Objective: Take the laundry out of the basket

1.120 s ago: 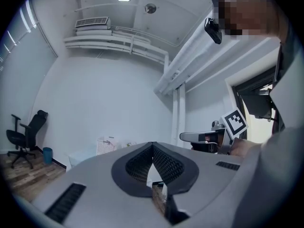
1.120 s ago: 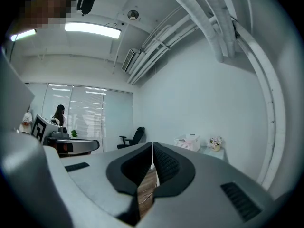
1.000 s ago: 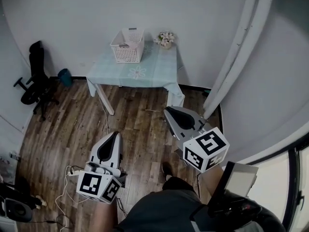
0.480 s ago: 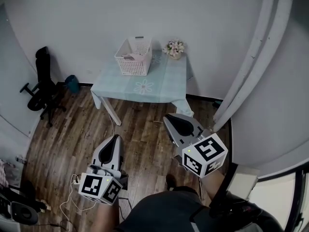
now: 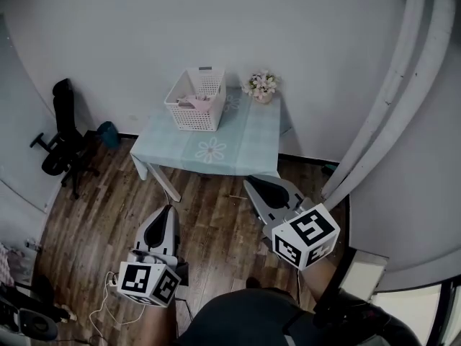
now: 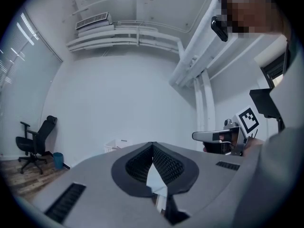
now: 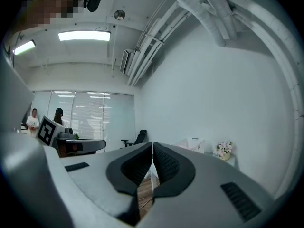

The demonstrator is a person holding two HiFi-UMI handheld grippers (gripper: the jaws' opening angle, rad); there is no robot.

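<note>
Now we stand back from the table [image 5: 232, 144], well apart from it, with both grippers held out level over the wooden floor [image 5: 101, 193] and pointing toward it. Our left gripper [image 5: 169, 209] has its jaws closed, the ribbed pads meeting at the tip with nothing caught between them, and its own view confirms that. Our right gripper [image 5: 250, 182] is just the same, jaws pressed together and empty, and it sits nearer the table's front edge than the left one does. And the basket [image 5: 191, 119]? It stands on the far left part of the table, close to the white wall [image 5: 144, 34], white and latticed, and we can make out the laundry [image 5: 193, 101] lying inside it, a pale pinkish heap below the rim. At the table's far right corner a small pot of flowers [image 5: 261, 85] stands upright, near the basket but not touching it. A pale cloth with a flower print covers the table and hangs over its sides. Off to the left a black office chair [image 5: 61, 128] stands by the wall with a small blue bin [image 5: 108, 132] near it. In the right gripper view we catch the left gripper at the left, with two people [image 7: 33, 121] far behind it.
</note>
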